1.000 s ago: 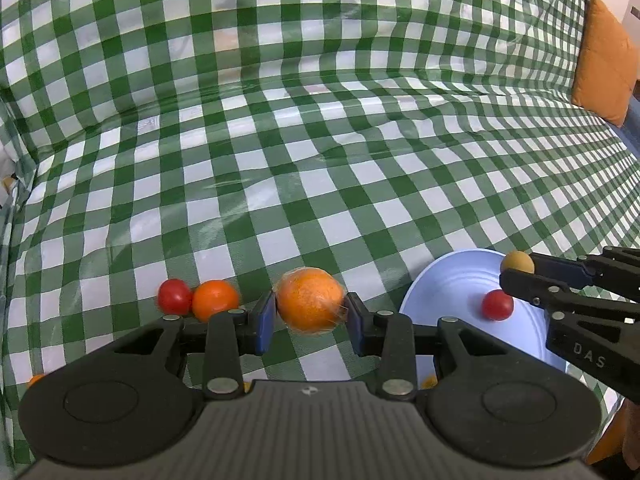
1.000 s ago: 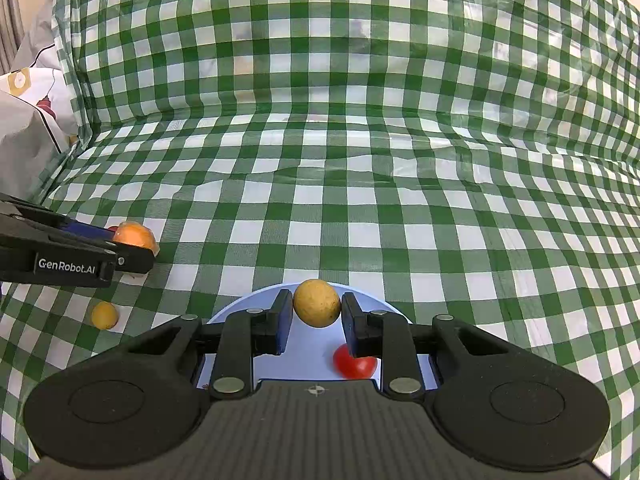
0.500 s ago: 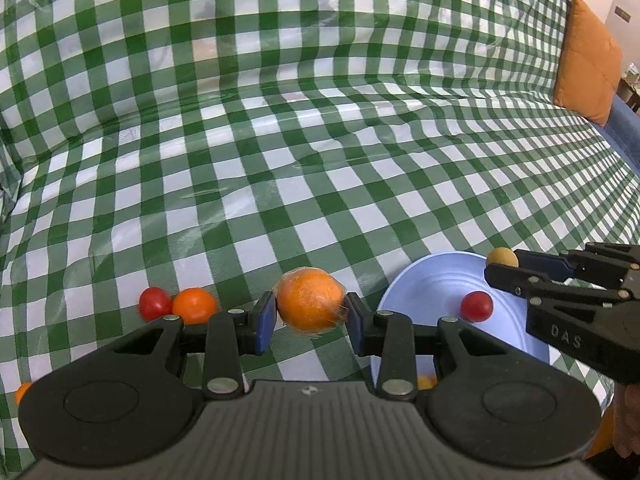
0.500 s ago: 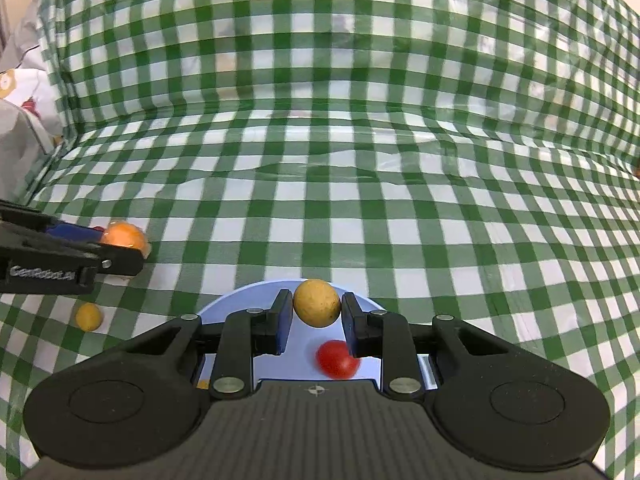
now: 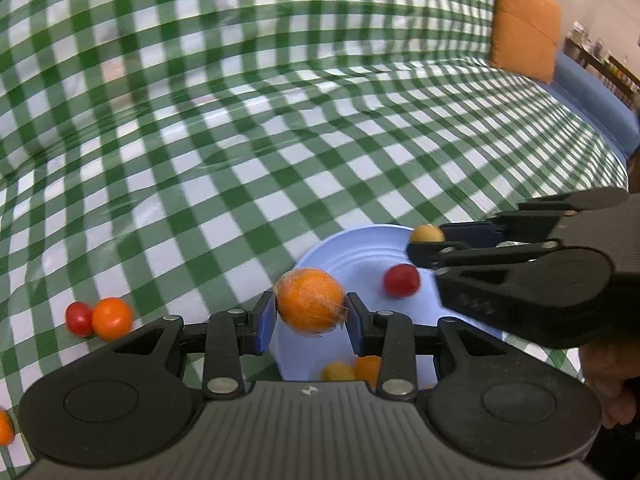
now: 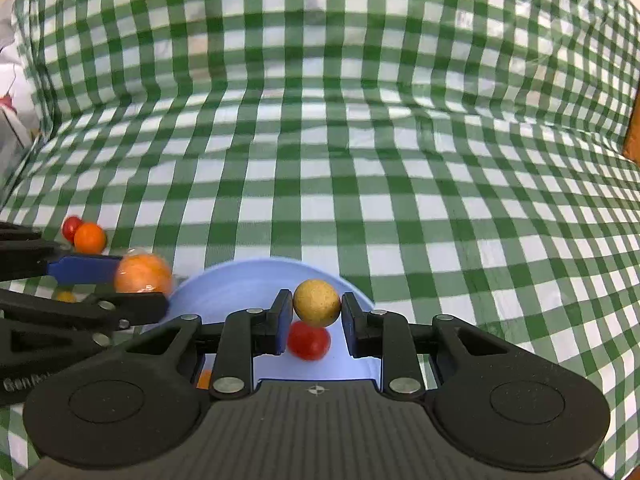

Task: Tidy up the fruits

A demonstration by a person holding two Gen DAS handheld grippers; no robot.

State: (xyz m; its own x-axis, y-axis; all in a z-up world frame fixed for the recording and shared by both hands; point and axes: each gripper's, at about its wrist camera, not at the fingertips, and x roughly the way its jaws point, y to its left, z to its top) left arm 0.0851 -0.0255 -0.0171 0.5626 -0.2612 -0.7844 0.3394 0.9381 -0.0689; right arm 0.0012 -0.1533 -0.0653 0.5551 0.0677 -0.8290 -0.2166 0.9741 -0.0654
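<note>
While over plate: both grippers loaded, details below.
left gripper [image 5: 311,317]: blue pads clamped on wrapped orange [image 5: 310,300], one pad each side; fruit clear of surface, hanging over near-left rim of blue plate [image 5: 348,248].
right gripper [image 6: 316,316]: pads clamped on small yellow-tan fruit [image 6: 317,302]; hanging above plate, directly over red tomato [image 6: 309,340].
wrapped orange: thin clear film visible around skin, wrinkled at the right pad.
blue plate: resting on green-white checked cloth [image 6: 360,160]; red tomato lying loose inside, apart from both sets of fingers.
plate near edge: yellow fruit [image 5: 338,371] and orange fruit [image 5: 368,366] beside each other, half hidden behind left gripper body; in or just beside plate, cannot tell.
off plate, left: small red tomato [image 5: 78,319] touching orange tomato [image 5: 111,318], on cloth, well apart from plate.
far left edge: another orange fruit [image 5: 4,427], cut off by frame.
background: orange cushion [image 5: 524,20] at top right; blurred.
hand: part of person's hand [image 5: 612,384] under right gripper body.
</note>
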